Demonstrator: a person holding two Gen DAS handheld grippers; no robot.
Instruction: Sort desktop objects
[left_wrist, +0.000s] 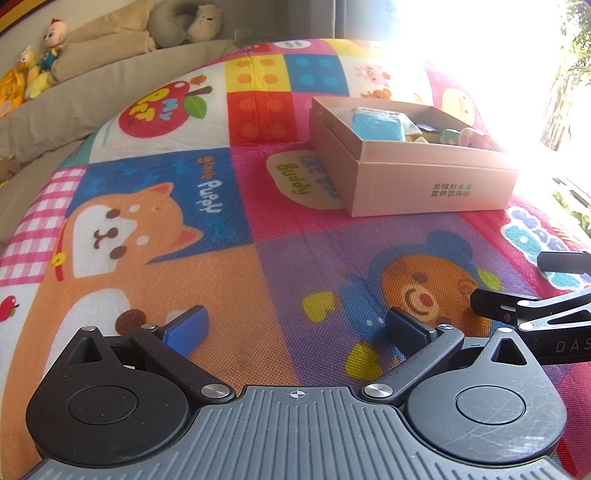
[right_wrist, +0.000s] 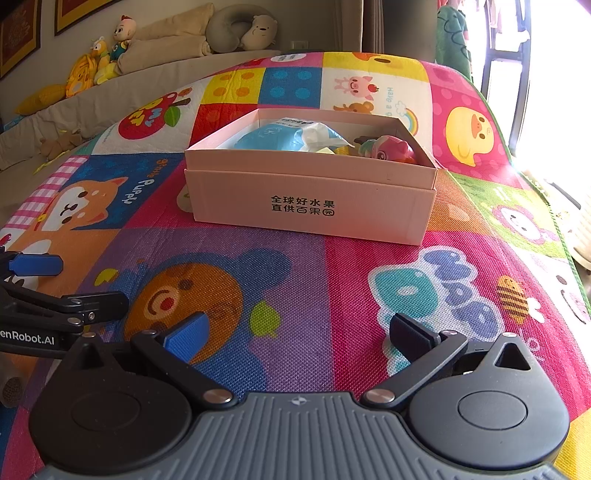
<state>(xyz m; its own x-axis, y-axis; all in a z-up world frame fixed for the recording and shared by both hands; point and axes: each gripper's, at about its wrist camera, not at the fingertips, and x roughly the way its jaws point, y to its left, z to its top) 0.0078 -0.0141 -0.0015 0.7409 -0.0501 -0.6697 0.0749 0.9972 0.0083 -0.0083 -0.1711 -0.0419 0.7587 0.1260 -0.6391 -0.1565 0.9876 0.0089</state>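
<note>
pale pink cardboard box (right_wrist: 310, 195) sitting open-topped on the cartoon play mat (right_wrist: 332, 280), dark printed characters on its near wall, an inner rim standing a little above the outer sleeve. inside: a blue-and-white soft packet (right_wrist: 284, 136) toward the left, a pink round toy figure (right_wrist: 388, 147) toward the right, bits of yellow and pale green wedged between, too small to name. from the left wrist view, same box (left_wrist: 424, 173) seen corner-on, blue packet (left_wrist: 376, 125) at the back, small pastel toys (left_wrist: 469, 138) near the sunlit corner, glare washing out the far edge.

out front, bare mat between box and both tools: orange bear print, purple and pink squares. right gripper (right_wrist: 295, 332) low over the mat, fingers spread wide, nothing between them. left gripper (left_wrist: 295, 328) likewise spread wide and empty, level beside the other, each showing at the edge of the other's view. well apart from the box, both of them.

beyond the mat, a beige sofa (right_wrist: 147, 88) with plush toys (right_wrist: 96, 62) and a grey neck pillow (right_wrist: 240, 29) along its back.
</note>
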